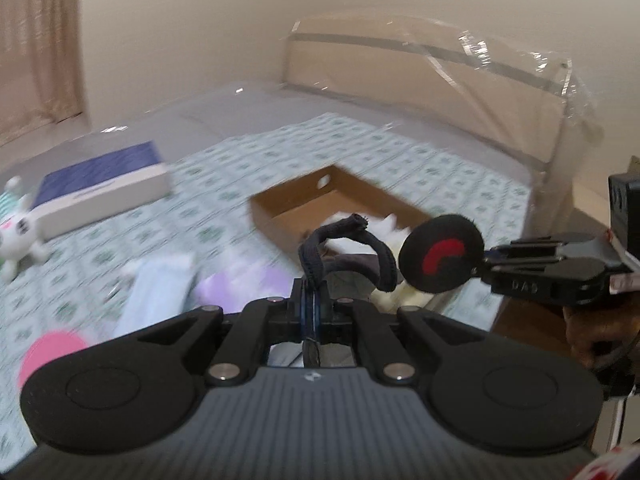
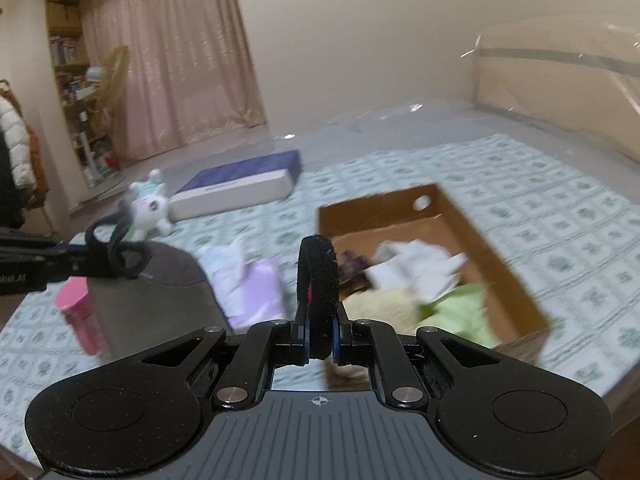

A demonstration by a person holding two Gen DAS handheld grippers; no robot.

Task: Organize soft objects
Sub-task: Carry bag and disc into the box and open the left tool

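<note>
My left gripper (image 1: pixel 310 280) is shut on the dark strap (image 1: pixel 348 240) of a grey cloth bag (image 2: pixel 160 292) and holds it above the bed. My right gripper (image 2: pixel 318 336) is shut on a round black pad with a red mark (image 1: pixel 442 258), seen edge-on in the right wrist view (image 2: pixel 318 292). The brown cardboard box (image 2: pixel 480 240) lies on the bed and holds white, cream and green soft items (image 2: pixel 416 268). Lilac and white cloths (image 2: pixel 248 288) lie on the bed left of the box.
A white plush toy (image 2: pixel 150 210) and a flat blue-topped box (image 2: pixel 240 186) lie farther back on the patterned sheet (image 2: pixel 540 184). A pink item (image 2: pixel 78 316) lies at the left. A plastic-wrapped headboard (image 1: pixel 440 92) stands behind the bed.
</note>
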